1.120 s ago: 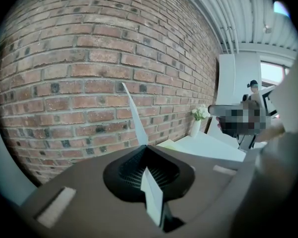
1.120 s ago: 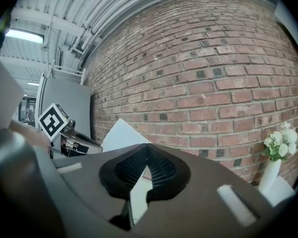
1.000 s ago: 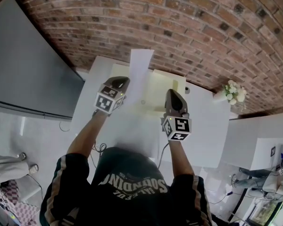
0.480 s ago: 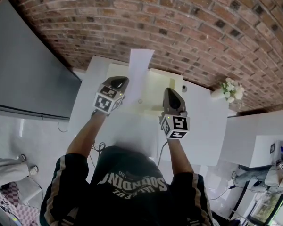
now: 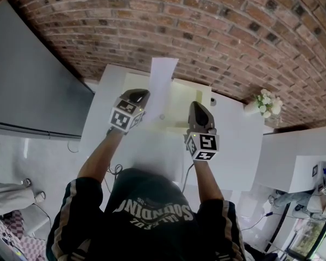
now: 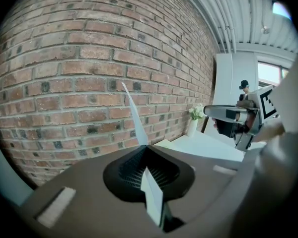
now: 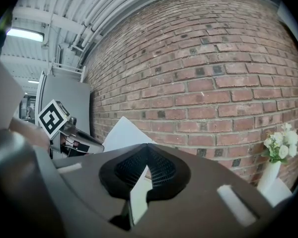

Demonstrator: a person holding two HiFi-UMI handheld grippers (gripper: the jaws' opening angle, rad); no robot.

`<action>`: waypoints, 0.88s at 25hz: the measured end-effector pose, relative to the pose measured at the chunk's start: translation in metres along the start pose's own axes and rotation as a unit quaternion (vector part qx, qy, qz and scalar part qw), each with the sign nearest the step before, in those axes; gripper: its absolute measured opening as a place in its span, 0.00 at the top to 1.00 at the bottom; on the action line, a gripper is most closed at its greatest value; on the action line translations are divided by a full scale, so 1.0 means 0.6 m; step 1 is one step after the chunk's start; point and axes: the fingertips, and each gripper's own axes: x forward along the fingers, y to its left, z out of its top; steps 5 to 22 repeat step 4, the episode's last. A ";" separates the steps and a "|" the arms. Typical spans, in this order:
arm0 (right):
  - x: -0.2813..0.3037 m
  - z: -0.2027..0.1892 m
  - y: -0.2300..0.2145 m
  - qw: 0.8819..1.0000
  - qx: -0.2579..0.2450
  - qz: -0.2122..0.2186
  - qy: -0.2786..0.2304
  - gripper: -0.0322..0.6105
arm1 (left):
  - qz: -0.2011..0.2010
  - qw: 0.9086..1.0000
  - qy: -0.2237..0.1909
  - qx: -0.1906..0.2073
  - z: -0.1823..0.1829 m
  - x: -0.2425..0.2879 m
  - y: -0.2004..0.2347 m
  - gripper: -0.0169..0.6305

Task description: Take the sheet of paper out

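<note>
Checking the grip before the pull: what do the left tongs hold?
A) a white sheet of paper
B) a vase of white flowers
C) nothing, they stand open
A: the left tongs are shut on the thin white sheet of paper, which sticks up edge-on from between them.

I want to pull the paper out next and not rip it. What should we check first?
1. Left tongs shut on the paper: ok.
2. Right tongs shut on the folder: ok.
3. Paper sticks up past the folder: ok.
4. Paper's lower end out of the folder: cannot tell, the left tongs hide it.
5. Flowers off to the side, out of the way: ok.
</note>
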 end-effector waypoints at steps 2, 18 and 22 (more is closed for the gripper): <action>0.000 -0.001 0.001 1.000 0.000 0.000 0.000 0.95 | -0.001 1.000 0.001 -0.001 -0.002 0.001 0.000 0.96; 0.000 -0.002 0.002 1.000 0.001 0.000 0.000 0.95 | -0.001 1.000 0.003 -0.001 -0.005 0.001 0.000 0.96; 0.000 -0.002 0.002 1.000 0.001 0.000 0.000 0.95 | -0.001 1.000 0.003 -0.001 -0.005 0.001 0.000 0.96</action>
